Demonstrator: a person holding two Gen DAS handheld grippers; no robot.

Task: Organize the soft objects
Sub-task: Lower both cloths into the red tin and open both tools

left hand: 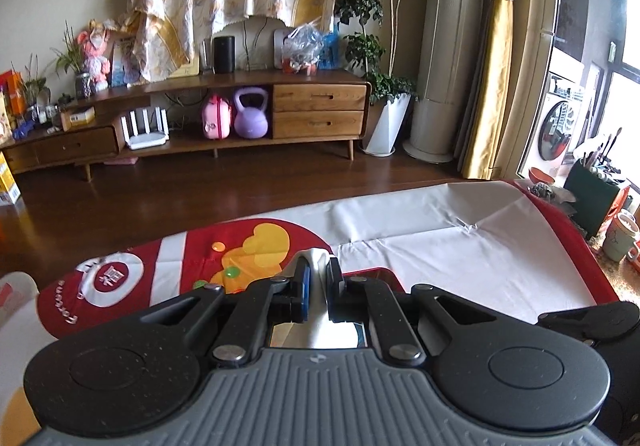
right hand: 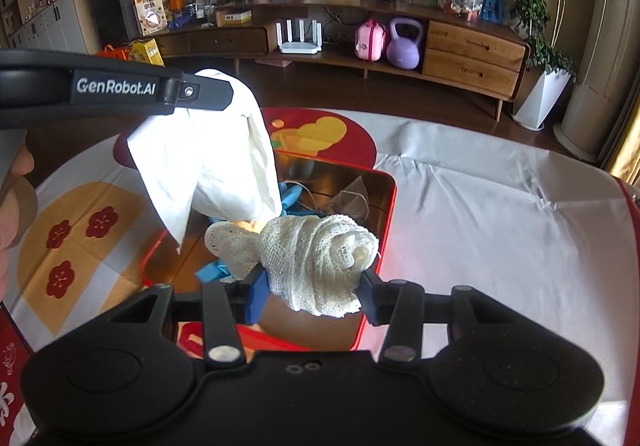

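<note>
In your left wrist view, your left gripper (left hand: 319,278) is clenched on a white cloth (left hand: 317,260) above the red tin (left hand: 380,273) on the table cover (left hand: 460,246).

In your right wrist view, your right gripper (right hand: 310,288) grasps a rolled mesh cloth (right hand: 316,262) over the near part of the tin's open interior, while the white cloth hangs at far left.
</note>
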